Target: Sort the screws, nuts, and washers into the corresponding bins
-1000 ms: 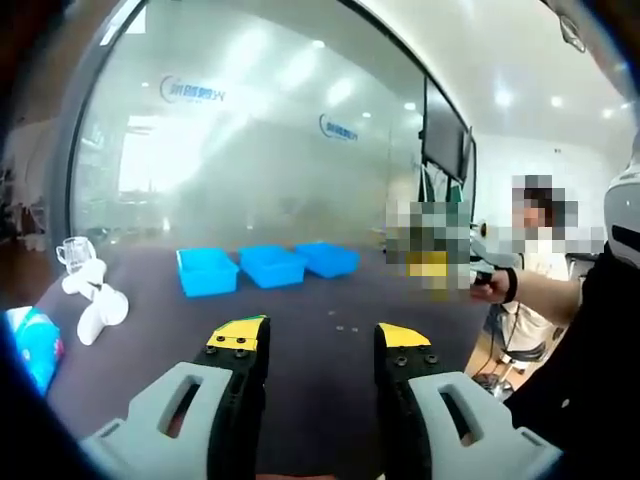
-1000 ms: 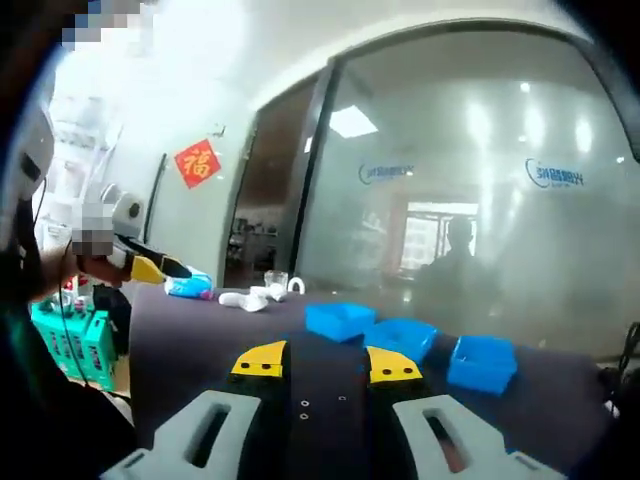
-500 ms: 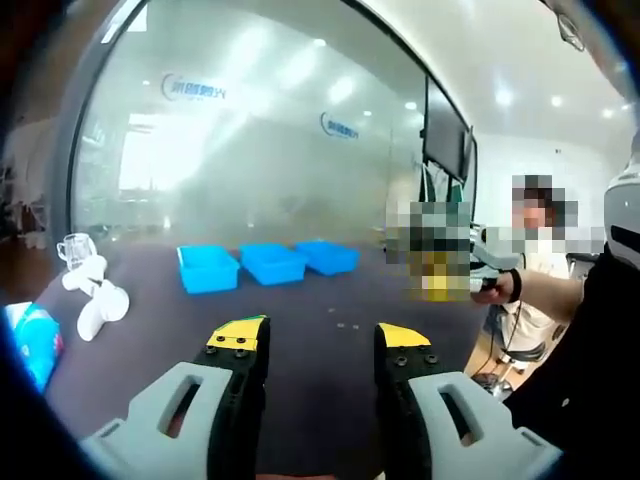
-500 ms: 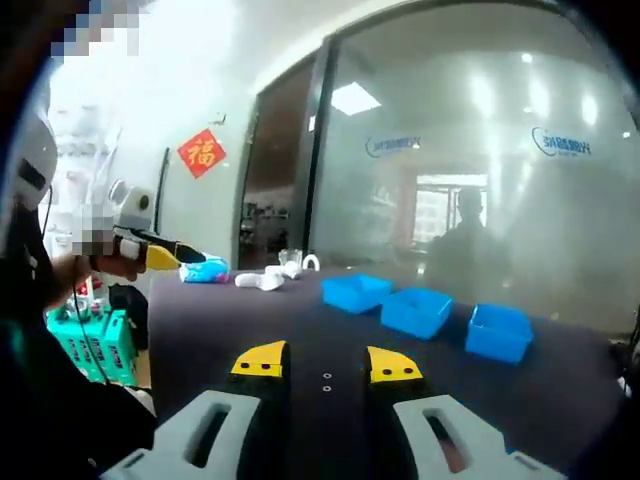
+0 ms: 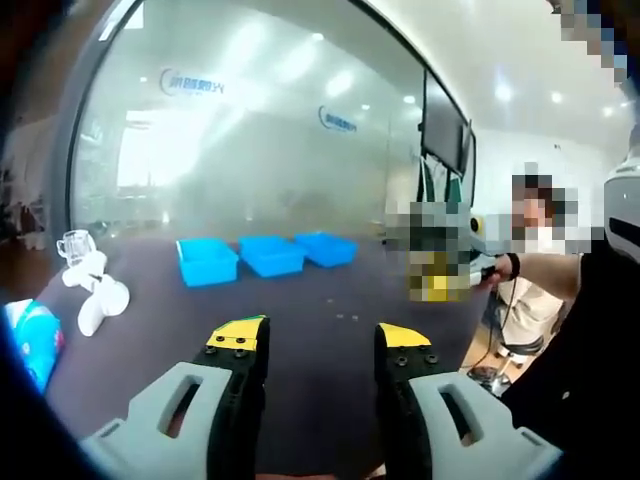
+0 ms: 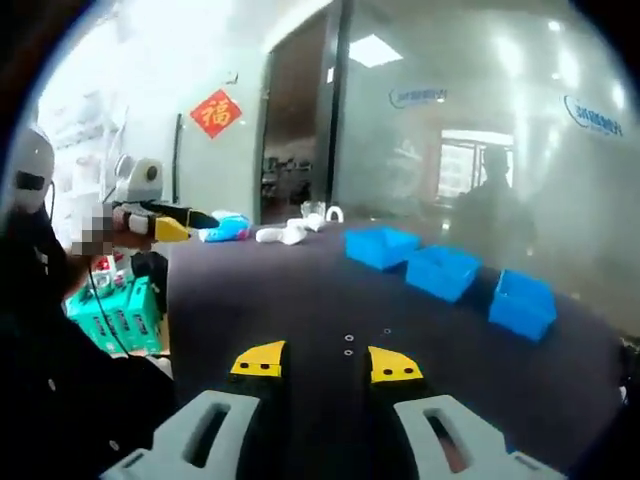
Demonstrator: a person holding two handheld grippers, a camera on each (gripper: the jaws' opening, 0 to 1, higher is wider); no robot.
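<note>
Both claws, left [image 5: 312, 340] and right [image 6: 325, 362], stand open, empty, short of the hardware [image 6: 348, 343]. The three bins [image 6: 448, 272] lie beyond it. The tiny pieces on the dark table [image 6: 250, 300] could slip from a pinch or get misjudged and land in the wrong bin.

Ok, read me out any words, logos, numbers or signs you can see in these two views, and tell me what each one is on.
"福": one gold character on the red diamond sign on the white wall, right gripper view.
Blue logo lettering on the frosted glass wall, left gripper view: too blurred to read.
A second blue logo further along the same glass: too blurred to read.
Blue bins and each yellow-tipped claw: no lettering seen.
</note>
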